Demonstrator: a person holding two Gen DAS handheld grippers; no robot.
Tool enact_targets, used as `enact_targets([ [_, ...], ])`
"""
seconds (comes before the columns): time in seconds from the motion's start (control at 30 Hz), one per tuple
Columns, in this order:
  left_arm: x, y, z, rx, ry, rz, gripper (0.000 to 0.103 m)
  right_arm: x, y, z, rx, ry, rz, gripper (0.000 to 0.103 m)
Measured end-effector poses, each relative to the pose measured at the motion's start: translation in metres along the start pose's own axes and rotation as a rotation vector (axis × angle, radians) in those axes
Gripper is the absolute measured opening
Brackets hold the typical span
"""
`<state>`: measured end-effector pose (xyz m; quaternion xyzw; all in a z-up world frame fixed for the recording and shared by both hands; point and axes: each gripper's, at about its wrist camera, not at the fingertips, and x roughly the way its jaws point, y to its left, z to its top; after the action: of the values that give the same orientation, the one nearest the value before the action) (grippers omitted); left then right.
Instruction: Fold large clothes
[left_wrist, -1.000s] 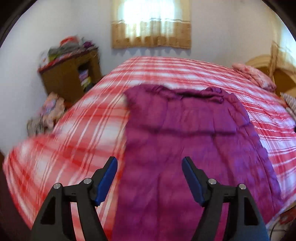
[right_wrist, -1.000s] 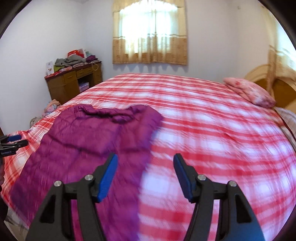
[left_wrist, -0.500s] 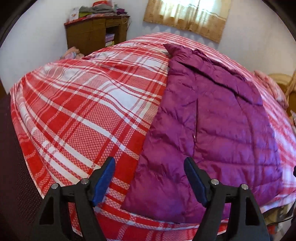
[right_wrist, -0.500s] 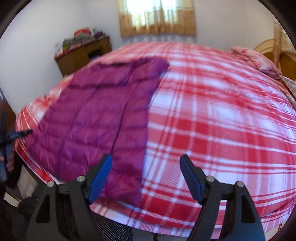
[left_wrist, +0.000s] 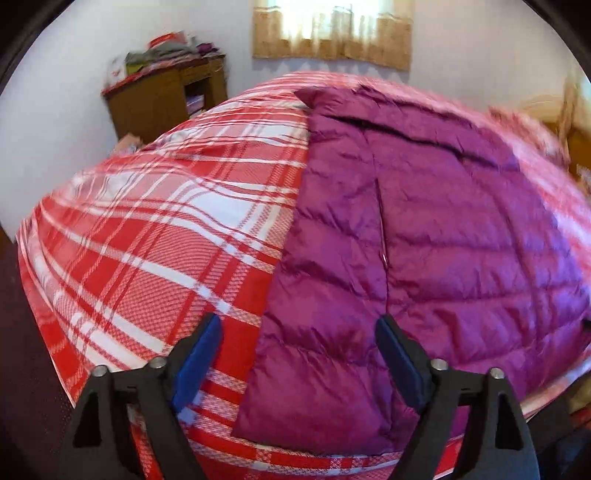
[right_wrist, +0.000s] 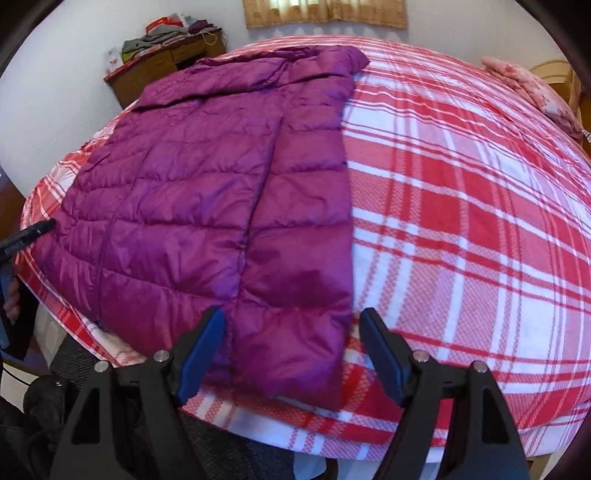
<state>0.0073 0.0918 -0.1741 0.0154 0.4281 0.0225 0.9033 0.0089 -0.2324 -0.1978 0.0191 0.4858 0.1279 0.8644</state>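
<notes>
A: How does the garment look?

B: It is a magenta quilted puffer jacket (right_wrist: 207, 192), glossy, stitched in slanting padded bands, spread flat on a red-and-white plaid bedspread (right_wrist: 461, 221). A seam or zip line runs lengthwise down its panel, and its hem lies at the near edge of the bed. The collar end points toward the curtained window (left_wrist: 332, 33).

A: Where exactly on the bed?

B: On the side nearer the wooden cabinet (right_wrist: 162, 70), which carries a pile of folded clothes. The other side of the bedspread shows bare plaid, with a pink floral pillow (right_wrist: 532, 88) at the far corner.

A: And the grippers?

B: The left gripper (left_wrist: 298, 356) hovers over the jacket's left hem corner, its blue-padded fingers (left_wrist: 195, 360) spread wide, one over the plaid and one over the magenta fabric; nothing is between them. The right gripper (right_wrist: 293, 354) hangs above the right hem corner, also spread wide and holding nothing.

A: Do they touch the fabric?

B: That cannot be told from these views. The left view is blurred toward its right edge. In the right view, the left gripper's tip shows at the jacket's far side.
</notes>
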Motion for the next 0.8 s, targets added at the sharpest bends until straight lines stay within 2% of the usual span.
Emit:
enact_targets([
  [0.07,0.006,-0.008,0.001,0.033,0.034,0.014,0.093,0.003,0.004,0.002,-0.017,0.01,0.015,0.077],
  [0.1,0.009,-0.008,0.001,0.028,0.053,-0.005,0.093,0.005,0.006,0.002,-0.03,0.013,0.007,0.076],
  [0.13,0.013,-0.007,0.001,-0.009,0.097,-0.065,0.093,0.007,0.007,0.002,-0.039,0.014,0.001,0.073],
  [0.2,0.012,-0.008,0.0,-0.023,0.087,-0.078,0.093,0.009,0.009,0.001,-0.061,0.015,-0.009,0.064],
  [0.23,0.011,-0.011,-0.001,-0.01,0.086,-0.103,0.092,0.01,0.009,0.001,-0.067,0.016,-0.01,0.057],
  [0.27,0.01,-0.013,-0.002,-0.003,0.082,-0.123,0.077,0.01,0.009,0.001,-0.074,0.019,-0.004,0.046],
  [0.3,0.01,-0.015,-0.002,-0.002,0.087,-0.144,0.051,0.011,0.01,0.001,-0.074,0.022,0.009,0.04],
  [0.33,0.013,-0.013,-0.003,-0.019,0.114,-0.167,0.041,0.012,0.011,0.004,-0.067,0.024,0.029,0.025],
  [0.37,0.016,-0.012,-0.003,-0.041,0.126,-0.184,0.032,0.012,0.009,0.005,-0.049,0.024,0.055,0.019],
  [0.5,0.007,0.0,-0.005,-0.122,0.101,-0.264,0.016,0.006,0.009,0.006,-0.011,-0.006,0.096,0.014],
  [0.7,-0.04,0.005,0.006,-0.142,-0.032,-0.351,0.015,-0.025,0.005,0.007,0.025,-0.096,0.175,0.013],
  [0.8,-0.058,0.005,0.014,-0.149,-0.09,-0.368,0.015,-0.041,0.004,0.009,0.034,-0.142,0.187,0.013],
])
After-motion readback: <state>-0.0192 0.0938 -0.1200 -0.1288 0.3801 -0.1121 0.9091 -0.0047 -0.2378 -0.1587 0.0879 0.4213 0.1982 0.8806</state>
